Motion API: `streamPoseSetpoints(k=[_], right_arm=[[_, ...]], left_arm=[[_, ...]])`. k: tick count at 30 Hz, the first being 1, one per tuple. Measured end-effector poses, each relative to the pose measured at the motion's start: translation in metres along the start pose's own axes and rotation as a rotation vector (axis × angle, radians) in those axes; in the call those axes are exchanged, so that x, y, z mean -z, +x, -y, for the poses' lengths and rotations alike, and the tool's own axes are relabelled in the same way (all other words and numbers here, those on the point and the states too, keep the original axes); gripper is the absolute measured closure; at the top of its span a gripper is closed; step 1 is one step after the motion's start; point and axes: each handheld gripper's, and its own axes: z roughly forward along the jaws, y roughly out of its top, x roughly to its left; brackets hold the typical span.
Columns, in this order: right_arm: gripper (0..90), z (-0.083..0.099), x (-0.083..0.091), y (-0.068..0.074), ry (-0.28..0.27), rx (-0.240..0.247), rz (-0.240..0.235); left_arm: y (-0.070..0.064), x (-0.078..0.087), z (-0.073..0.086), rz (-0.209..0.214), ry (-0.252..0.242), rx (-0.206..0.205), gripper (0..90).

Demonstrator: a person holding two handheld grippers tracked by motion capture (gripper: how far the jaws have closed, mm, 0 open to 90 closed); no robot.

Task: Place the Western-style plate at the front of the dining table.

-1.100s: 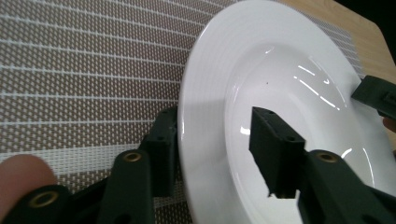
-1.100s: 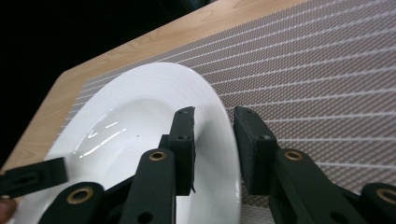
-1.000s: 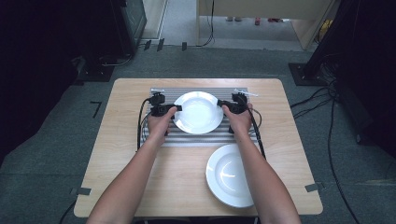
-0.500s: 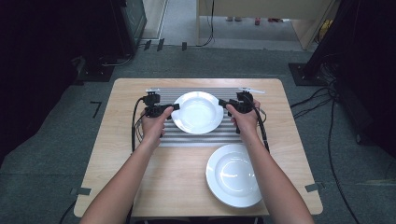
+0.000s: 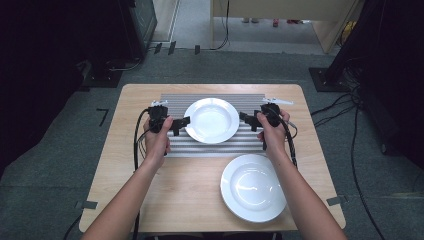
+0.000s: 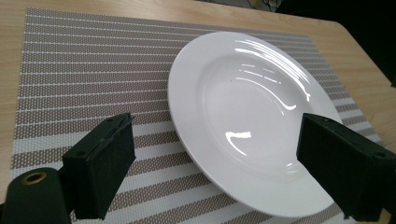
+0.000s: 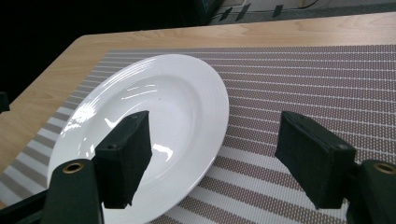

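From the high view I see a pale, wood-grain desk with rounded corners, and on its upper half a rectangular woven placemat in fine grey and white stripes running left to right. A round white plate, glossy glazed ceramic with a wide flat rim and a shallow well, lies flat on the mat at the centre of the frame, its open face upward; being circular, it has no long axis to speak of. My left claw sits just left of the plate, its two black jaws spread apart and pointing right toward the rim, holding nothing. My right claw sits just right of the plate, jaws likewise apart and pointing left, also empty. In the left gripper view the plate fills the middle and right of the frame, its near rim passing between the two blocky, matte black jaw pads; I cannot tell whether either pad touches it. In the right gripper view the plate lies to the left, with one pad over its rim and the other over the mat's knobbly weave. A second, similar white plate rests on bare wood in the lower right of the high view, well apart from both claws.
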Motion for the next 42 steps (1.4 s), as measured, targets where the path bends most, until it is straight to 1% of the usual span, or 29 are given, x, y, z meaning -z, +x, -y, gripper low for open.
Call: streamPoseSetpoints(k=[2, 4, 6, 7, 9, 10, 12, 13, 14, 15, 17, 18, 19, 22, 23, 27, 30, 32, 34, 36, 38, 42], right_arm=[[26.1, 0.002, 0.005, 0.000, 0.007, 0.003, -0.004], [26.0, 0.006, 0.010, 0.001, 0.011, 0.015, 0.003], [26.1, 0.010, 0.017, 0.000, 0.007, 0.021, 0.003], [26.1, 0.010, 0.017, 0.000, 0.007, 0.021, 0.003], [26.4, 0.015, 0.024, -0.002, 0.001, 0.025, 0.001], [26.4, 0.015, 0.024, -0.002, 0.001, 0.025, 0.001], [26.4, 0.021, 0.031, -0.004, 0.000, 0.030, -0.002], [26.4, 0.021, 0.031, -0.004, 0.000, 0.030, -0.002], [26.4, 0.022, 0.033, -0.004, -0.001, 0.030, -0.003], [26.6, 0.025, 0.040, -0.006, -0.012, 0.029, -0.006], [26.6, 0.025, 0.042, -0.007, -0.016, 0.028, -0.007], [26.5, 0.028, 0.048, -0.009, -0.024, 0.023, -0.006], [26.5, 0.028, 0.048, -0.009, -0.024, 0.023, -0.006], [26.5, 0.032, 0.056, -0.011, -0.028, 0.025, -0.003], [26.5, 0.034, 0.060, -0.012, -0.034, 0.039, 0.007], [26.4, 0.038, 0.066, -0.014, -0.037, 0.050, 0.019], [26.3, 0.043, 0.074, -0.020, -0.045, 0.043, 0.022], [26.3, 0.044, 0.076, -0.021, -0.044, 0.039, 0.024], [26.3, 0.048, 0.080, -0.025, -0.043, 0.033, 0.027], [26.2, 0.054, 0.085, -0.029, -0.039, 0.023, 0.027], [26.2, 0.056, 0.087, -0.030, -0.038, 0.021, 0.028], [26.1, 0.067, 0.097, -0.037, -0.043, 0.008, 0.032]], left_arm=[[-0.001, 0.003, 0.004, -0.002, 0.008, -0.010, 11.4], [0.000, 0.004, 0.008, -0.005, 0.023, -0.004, 11.4], [0.000, 0.007, 0.011, -0.016, 0.023, -0.009, 11.4], [0.001, 0.008, 0.013, -0.015, 0.023, -0.010, 11.4], [0.003, 0.012, 0.016, -0.014, 0.023, -0.012, 11.4], [0.003, 0.013, 0.018, -0.012, 0.022, -0.010, 11.4], [0.003, 0.016, 0.021, -0.014, 0.024, -0.019, 11.4], [0.004, 0.018, 0.022, -0.016, 0.025, -0.025, 11.4], [0.003, 0.020, 0.024, -0.019, 0.021, -0.031, 11.4], [0.004, 0.022, 0.026, -0.017, 0.020, -0.036, 11.4], [0.004, 0.027, 0.029, -0.012, 0.012, -0.033, 11.4], [0.003, 0.031, 0.031, -0.006, 0.008, -0.037, 11.4], [0.003, 0.031, 0.031, -0.006, 0.008, -0.037, 11.4], [0.002, 0.036, 0.036, -0.005, -0.002, -0.042, 11.4], [0.002, 0.039, 0.039, -0.010, -0.003, -0.053, 11.4], [0.004, 0.042, 0.045, -0.010, -0.005, -0.048, 11.4], [0.006, 0.048, 0.052, -0.008, -0.006, -0.049, 11.4], [0.008, 0.050, 0.055, -0.007, -0.009, -0.050, 11.3], [0.009, 0.054, 0.058, -0.014, -0.010, -0.068, 11.3], [0.012, 0.059, 0.063, -0.017, -0.010, -0.070, 11.3], [0.013, 0.061, 0.065, -0.019, -0.009, -0.073, 11.3], [0.015, 0.067, 0.074, -0.022, -0.004, -0.084, 11.3]])
